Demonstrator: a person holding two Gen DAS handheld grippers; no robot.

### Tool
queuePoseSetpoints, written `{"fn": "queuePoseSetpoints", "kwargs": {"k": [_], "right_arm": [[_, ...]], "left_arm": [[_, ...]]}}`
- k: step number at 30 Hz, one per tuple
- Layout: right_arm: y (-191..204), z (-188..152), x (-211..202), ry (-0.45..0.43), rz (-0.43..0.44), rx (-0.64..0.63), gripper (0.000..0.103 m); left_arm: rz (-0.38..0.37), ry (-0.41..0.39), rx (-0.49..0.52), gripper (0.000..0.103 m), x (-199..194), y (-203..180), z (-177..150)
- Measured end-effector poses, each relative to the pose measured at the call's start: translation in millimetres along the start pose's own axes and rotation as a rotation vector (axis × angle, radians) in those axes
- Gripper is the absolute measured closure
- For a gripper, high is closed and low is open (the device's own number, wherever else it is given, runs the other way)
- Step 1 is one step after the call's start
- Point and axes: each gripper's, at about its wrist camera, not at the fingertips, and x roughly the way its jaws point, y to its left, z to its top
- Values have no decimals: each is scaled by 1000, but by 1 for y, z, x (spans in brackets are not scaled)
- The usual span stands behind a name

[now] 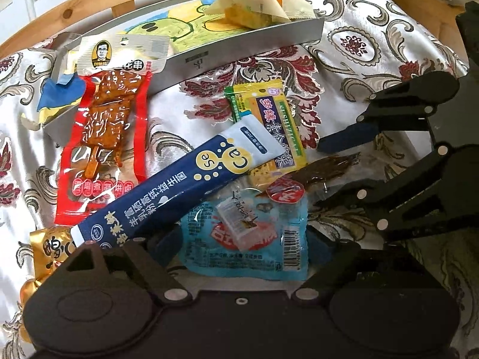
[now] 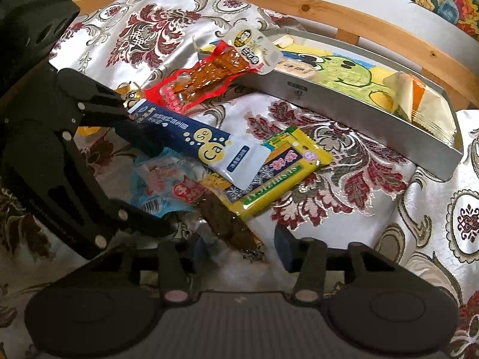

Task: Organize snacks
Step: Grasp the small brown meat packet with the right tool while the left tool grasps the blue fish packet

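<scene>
Left gripper (image 1: 244,239) is seen spread wide, nothing clamped; the light-blue packet (image 1: 248,233) lies between its fingers with its barcode end nearest. Right gripper (image 2: 239,246) is likewise spread, with a brown dried-snack piece (image 2: 230,224) lying in the gap between its fingers; contact cannot be told.

The pile is stacked on the floral tablecloth (image 1: 374,45): a navy stick sachet (image 1: 179,179), marked "Ca" and "Se" in yellow bubbles, is laid diagonally over the blue packet and over a yellow-green packet (image 1: 269,113) lettered "SUSHIJICAI". A gold-wrapped sweet (image 1: 51,248) is tucked at the sachet's near end.

Further back, a red skewer-snack packet (image 1: 101,131) is propped against the grey tray (image 1: 239,51), its top over the rim. Pale yellow packets (image 1: 254,9) are seen inside the tray, at one end. A wooden rail (image 2: 359,15) runs behind.
</scene>
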Motion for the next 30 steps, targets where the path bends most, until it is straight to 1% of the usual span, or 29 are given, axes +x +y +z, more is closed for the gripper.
{"fn": "queuePoseSetpoints", "kwargs": {"k": [1,3,6,8,10,13,16,18,22,25,26,27,28,30], "right_arm": [[1,0,0,0,0,-6,57],[4,0,0,-2,-10,-15,57],[10,0,1,-12,-35,-23,60],[16,0,1,-30,-62,-69,69],[25,-1,-1,-53,-95,-141,73],[35,-4,-2,-71,-98,-243,77],[44,-6,-4,-84,-111,-316,80],[46,-6,-5,-91,-120,-331,82],[46,-3,-12,-118,-140,-325,89],[48,-3,-16,-122,-130,-332,89],[51,-4,-16,-122,-134,-347,89],[53,-4,-16,-122,-137,-362,89],[55,-4,-16,-125,-139,-370,89],[57,-3,-17,-132,-136,-373,89]], "left_arm": [[3,-3,4,16,0,0,0],[19,-9,15,16,-1,-4,-1],[33,-17,7,16,-2,-7,-2],[36,-24,-5,16,-3,-7,-4],[41,-29,-7,17,-5,-8,-5],[51,-26,-1,17,-8,-10,-6],[65,-18,8,18,-13,-14,-7],[75,-13,11,19,-17,-16,-8],[96,-4,5,19,-24,-18,-11],[109,3,-14,19,-29,-19,-13],[114,4,-19,25,-31,-20,-14],[101,6,-21,46,-33,-21,-15],[88,20,-16,48,-33,-24,-15],[102,18,-13,48,-36,-27,-16]]}}
